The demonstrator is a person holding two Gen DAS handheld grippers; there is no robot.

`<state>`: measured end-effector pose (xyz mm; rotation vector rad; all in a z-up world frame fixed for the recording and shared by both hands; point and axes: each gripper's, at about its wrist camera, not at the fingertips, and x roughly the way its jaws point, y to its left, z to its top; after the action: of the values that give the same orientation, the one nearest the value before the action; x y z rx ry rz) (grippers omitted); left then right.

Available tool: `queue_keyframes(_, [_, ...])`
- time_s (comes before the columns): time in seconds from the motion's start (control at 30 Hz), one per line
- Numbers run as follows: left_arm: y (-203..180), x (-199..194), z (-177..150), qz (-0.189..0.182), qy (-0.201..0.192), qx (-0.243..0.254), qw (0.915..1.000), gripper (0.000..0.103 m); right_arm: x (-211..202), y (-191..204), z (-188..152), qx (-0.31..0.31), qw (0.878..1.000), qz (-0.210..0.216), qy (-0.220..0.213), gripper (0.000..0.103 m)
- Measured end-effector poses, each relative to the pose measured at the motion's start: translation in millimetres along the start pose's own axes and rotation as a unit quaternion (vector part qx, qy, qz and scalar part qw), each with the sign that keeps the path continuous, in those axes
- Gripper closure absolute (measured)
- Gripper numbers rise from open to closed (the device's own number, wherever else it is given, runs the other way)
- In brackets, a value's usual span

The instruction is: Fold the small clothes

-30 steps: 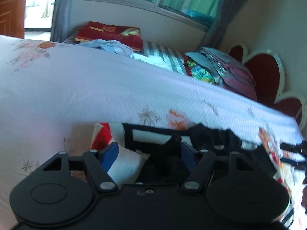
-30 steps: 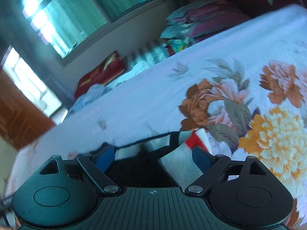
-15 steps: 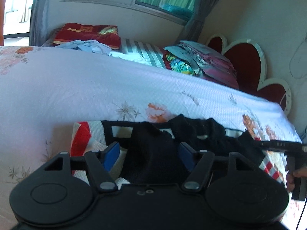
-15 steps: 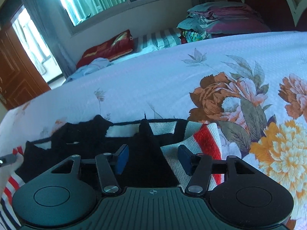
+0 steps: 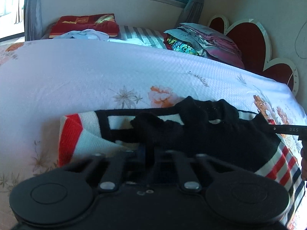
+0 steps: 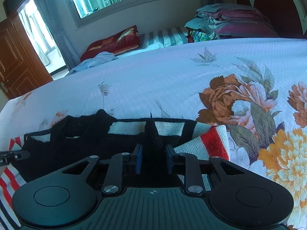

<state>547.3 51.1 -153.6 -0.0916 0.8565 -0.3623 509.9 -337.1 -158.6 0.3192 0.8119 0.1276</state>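
Note:
A small knit sweater (image 5: 211, 138), black with white, red and navy stripes, lies flat on the floral bedspread (image 5: 96, 76). My left gripper (image 5: 147, 153) is shut, pinching the black knit near the sweater's left edge, beside the red and white sleeve (image 5: 71, 128). In the right wrist view my right gripper (image 6: 153, 159) is closing on the same sweater (image 6: 76, 143). A peak of black knit stands pressed between its blue pads (image 6: 139, 159), next to the other red and white sleeve (image 6: 211, 140). Each gripper's tip shows at the edge of the other view.
A stack of folded bedding (image 5: 207, 38) sits by the red heart-shaped headboard (image 5: 249, 42). A red cushion (image 5: 86, 23) and a crumpled pale blue garment (image 5: 86, 34) lie beyond the bed's far edge. A wooden door (image 6: 17, 57) stands left of the window.
Both grippers have come down onto the sweater and closed: the left snapped shut on the black knit, the right narrowed around a pinched peak. Both views rolled closer to level.

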Motion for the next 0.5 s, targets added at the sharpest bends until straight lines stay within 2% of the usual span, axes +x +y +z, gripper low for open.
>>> queue_keyframes(0.03, [0,-2,-1,0.002,-0.007,-0.003,1.0,0.097,-1,1,-1,-0.001,1.0,0.003,-0.001,0.099])
queue_keyframes(0.1, [0,-9,-4,0.007,-0.027,-0.008,0.9996,0.097,-4,1,-2,-0.002,1.0,0.006,-0.008,0.099])
queue_keyframes(0.3, [5,-21,1,0.031,-0.089,-0.041,0.9947,0.097,-21,-8,10,0.024,0.998,-0.011,-0.064,0.099])
queue_keyframes(0.4, [8,-10,0,0.053,-0.087,-0.06,0.9931,0.097,-14,-7,11,0.017,0.997,-0.032,-0.068,0.099])
queue_keyframes(0.5, [8,3,-8,0.072,-0.062,-0.05,0.9943,0.097,8,-13,3,0.023,0.998,-0.052,-0.034,0.099])
